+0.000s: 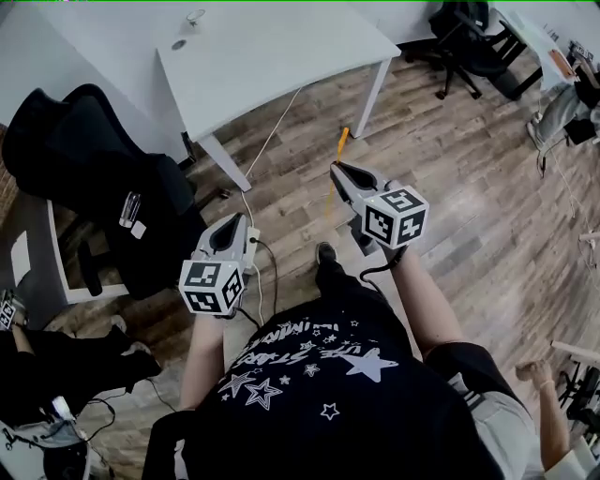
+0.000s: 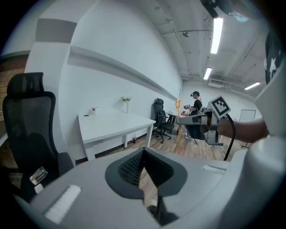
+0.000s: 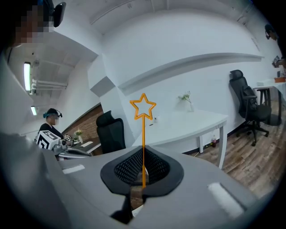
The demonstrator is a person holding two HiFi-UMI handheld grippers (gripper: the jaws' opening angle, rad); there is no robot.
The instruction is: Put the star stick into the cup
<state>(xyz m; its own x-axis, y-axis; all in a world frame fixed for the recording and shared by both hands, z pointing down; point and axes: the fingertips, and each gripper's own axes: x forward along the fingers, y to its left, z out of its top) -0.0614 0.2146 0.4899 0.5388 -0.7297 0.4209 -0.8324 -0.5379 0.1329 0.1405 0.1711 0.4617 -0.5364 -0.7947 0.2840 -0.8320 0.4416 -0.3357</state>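
My right gripper [image 1: 336, 171] is shut on a thin orange star stick [image 1: 343, 141], held in the air over the wood floor. In the right gripper view the stick [image 3: 143, 134] rises upright from between the shut pads, with its outlined star on top. My left gripper [image 1: 234, 220] hangs to the left of it, and its pads [image 2: 134, 165] meet at the tip with nothing between them. The left gripper view shows the stick [image 2: 178, 129] and the right gripper [image 2: 182, 117] off to the right. A small cup-like thing [image 1: 195, 16] stands at the far end of the white table [image 1: 281, 56].
A black office chair [image 1: 103, 178] with dark cloth over it stands at the left. Cables [image 1: 267, 262] trail across the floor by my feet. More black chairs [image 1: 469, 42] and desks are at the back right. Other people sit at the lower left and at the right edge.
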